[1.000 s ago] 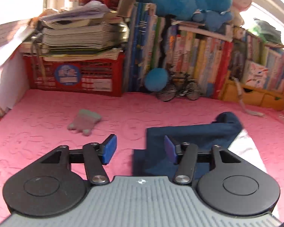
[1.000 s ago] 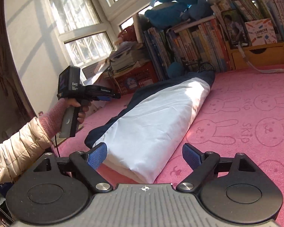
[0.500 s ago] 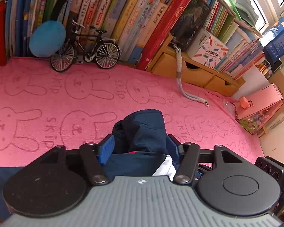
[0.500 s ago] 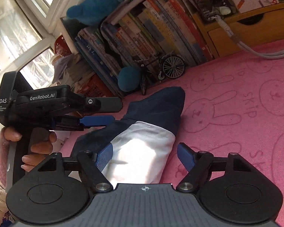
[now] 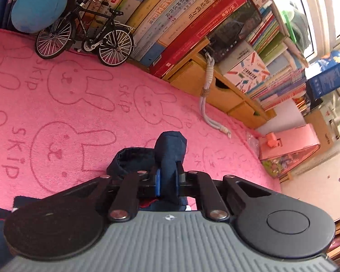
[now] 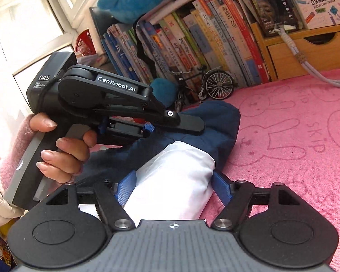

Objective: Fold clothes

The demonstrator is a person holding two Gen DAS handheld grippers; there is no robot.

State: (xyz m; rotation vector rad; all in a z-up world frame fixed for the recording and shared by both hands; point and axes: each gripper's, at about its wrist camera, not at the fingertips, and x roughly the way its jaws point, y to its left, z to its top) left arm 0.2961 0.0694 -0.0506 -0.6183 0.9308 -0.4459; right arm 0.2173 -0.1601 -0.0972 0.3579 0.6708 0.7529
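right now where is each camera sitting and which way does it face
Left wrist: on the left gripper, facing down across the pink rabbit-print blanket toward the bookshelf; its fingers pinch the navy-and-white garment.
Right wrist: on the right gripper, facing the same shelf; fingers straddle the garment's white part; the left hand shows.
Shared: garment, miniature black bicycle.

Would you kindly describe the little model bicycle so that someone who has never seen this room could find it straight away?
Start at the long row of books standing along the far edge of the pink bunny-print blanket. At their foot, just right of a round blue plush ball, stands the model bicycle. It is the only black, spoked-wheel thing there, upright against the book spines.
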